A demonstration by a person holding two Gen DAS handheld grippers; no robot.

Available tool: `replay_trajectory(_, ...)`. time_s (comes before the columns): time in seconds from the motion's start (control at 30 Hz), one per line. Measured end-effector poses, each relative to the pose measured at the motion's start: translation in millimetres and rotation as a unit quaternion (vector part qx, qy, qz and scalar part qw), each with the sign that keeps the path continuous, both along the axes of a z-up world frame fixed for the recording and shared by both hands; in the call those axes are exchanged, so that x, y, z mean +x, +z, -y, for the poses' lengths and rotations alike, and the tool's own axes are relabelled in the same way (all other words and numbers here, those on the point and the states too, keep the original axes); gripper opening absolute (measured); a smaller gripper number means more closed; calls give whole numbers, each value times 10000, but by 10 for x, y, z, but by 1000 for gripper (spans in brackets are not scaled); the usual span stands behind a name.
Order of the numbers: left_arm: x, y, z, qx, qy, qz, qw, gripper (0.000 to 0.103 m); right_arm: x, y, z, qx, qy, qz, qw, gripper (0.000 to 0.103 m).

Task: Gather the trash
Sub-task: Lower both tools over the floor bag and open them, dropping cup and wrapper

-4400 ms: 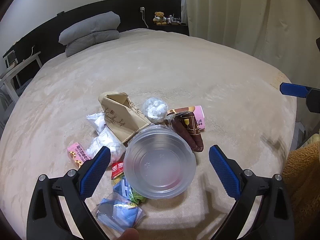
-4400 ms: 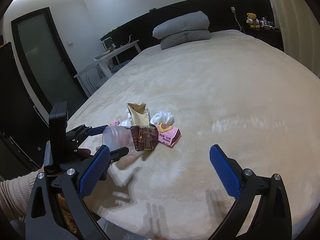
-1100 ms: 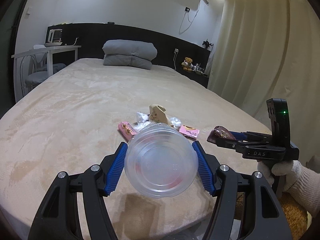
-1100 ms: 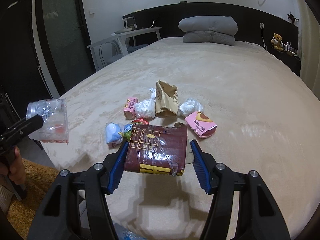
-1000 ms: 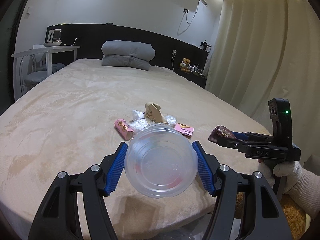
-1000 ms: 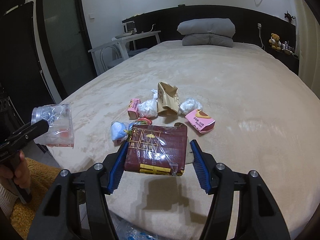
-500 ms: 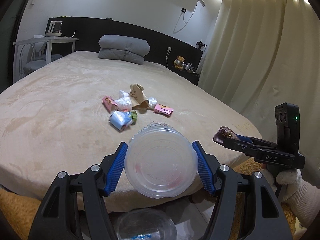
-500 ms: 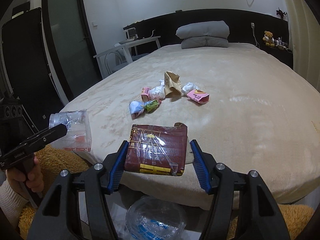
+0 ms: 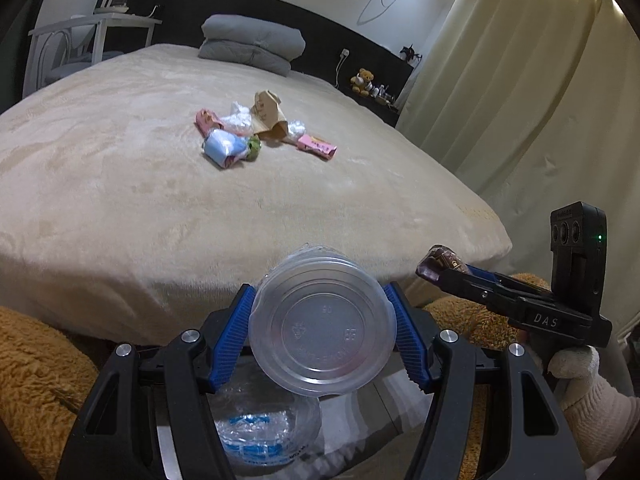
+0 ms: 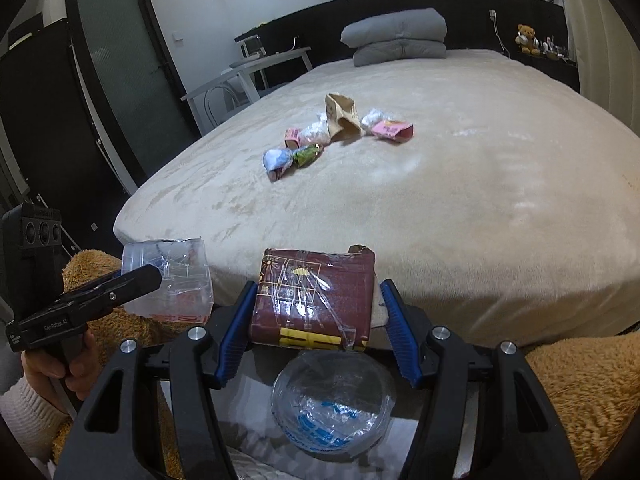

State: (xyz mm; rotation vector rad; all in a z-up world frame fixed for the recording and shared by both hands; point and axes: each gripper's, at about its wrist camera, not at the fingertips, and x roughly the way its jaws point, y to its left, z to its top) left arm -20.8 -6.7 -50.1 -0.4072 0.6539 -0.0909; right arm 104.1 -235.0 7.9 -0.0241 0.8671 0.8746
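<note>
Left wrist | beige bed (image 9: 120,184) | grey pillows (image 9: 256,42) | cream curtain (image 9: 532,92)

Clear plastic cup (image 9: 322,339) held on its side off the near edge of the bed, bottom toward the camera. Dark red wrapper (image 10: 316,300) held flat, likewise off the near edge. Far back, small heap of wrappers (image 10: 336,132) lying mid-bed.

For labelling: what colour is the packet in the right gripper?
Dark maroon packet with yellow markings, clearest in the right wrist view.
</note>
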Motion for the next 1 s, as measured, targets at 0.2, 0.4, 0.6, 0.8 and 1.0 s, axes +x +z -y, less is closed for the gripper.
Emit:
replay_trajectory(0.2, 190, -366, -12, -314, -76, -864, 9957, 64, 95, -372, -129, -464, 128, -803, 9956, 61)
replay_trajectory(0.4, 400, -759, -53, -557, -106, -1747, 9830, 64, 260, -795, -304, -947, 194, -1728, 9802, 61)
replay_trajectory(0.6, 566, -1157, -58, -696, -93, -2622, 9625, 64, 395, -1218, -425, -1318, 138, -2628, 9557, 61)
replay_trajectory(0.8, 643, -1425, -70, -835, -94, -3296, 9404, 64, 450, -1511, -492, -1556, 78, -3311, 9307, 61)
replay_trajectory(1.0, 661, -1554, -57, -862, -117, -3595, 9291, 65, 498, -1712, -492, -1747, -38, -3727, 9113, 61)
